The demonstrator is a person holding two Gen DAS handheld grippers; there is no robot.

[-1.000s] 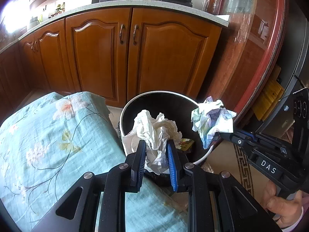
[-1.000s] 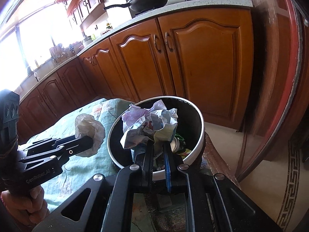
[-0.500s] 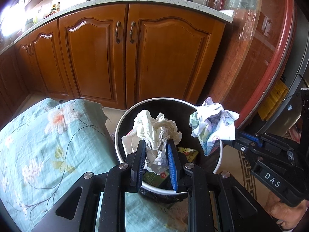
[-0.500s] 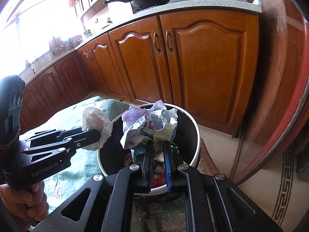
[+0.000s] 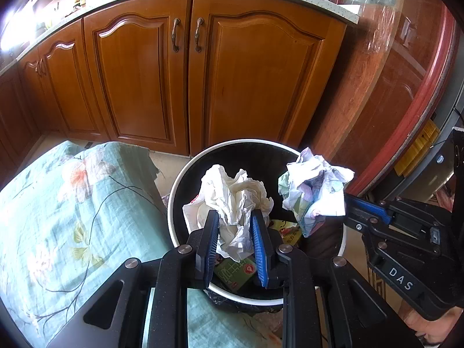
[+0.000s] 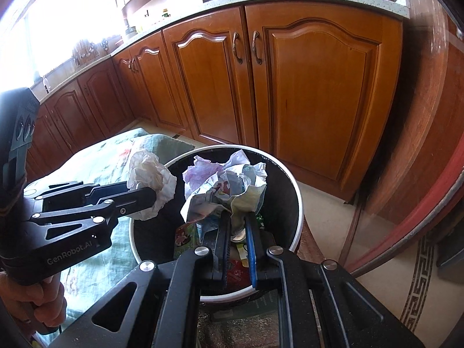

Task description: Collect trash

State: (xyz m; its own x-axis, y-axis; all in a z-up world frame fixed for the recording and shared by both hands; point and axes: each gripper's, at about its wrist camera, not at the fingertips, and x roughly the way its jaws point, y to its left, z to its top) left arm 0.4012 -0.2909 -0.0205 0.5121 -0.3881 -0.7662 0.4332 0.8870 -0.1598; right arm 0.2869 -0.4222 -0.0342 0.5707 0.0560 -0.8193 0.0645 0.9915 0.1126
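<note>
Kitchen corner, wooden cabinets [image 5: 179,81] behind, flowered cloth [image 5: 72,217] spread over the low surface at the left. Hard against that cloth, on the floor: round trash bin [image 5: 345,243], white rim, black liner, already part-filled with wrappers and a green carton [image 5: 237,269] at the bottom. So some collecting done, judging by that litter.

Above the bin mouth, two loads not yet dropped. Left gripper [image 5: 235,237] clamped on a crumpled white paper wad [image 5: 235,200], jaws pressed into its lower folds, wad hanging over the left half of the opening. Right gripper [image 6: 237,232] clamped on a crumpled printed paper wad [image 6: 226,185], jaws nearly together around a thin pinch of it, wad over the middle of the opening in its own view, near the right rim seen from the left wrist.

Carrying essentially finished for both pieces; left to do, by judgement: part the jaws and let each wad fall inside the rim. No other loose trash visible on the cloth in these views, though much of it out of frame.
</note>
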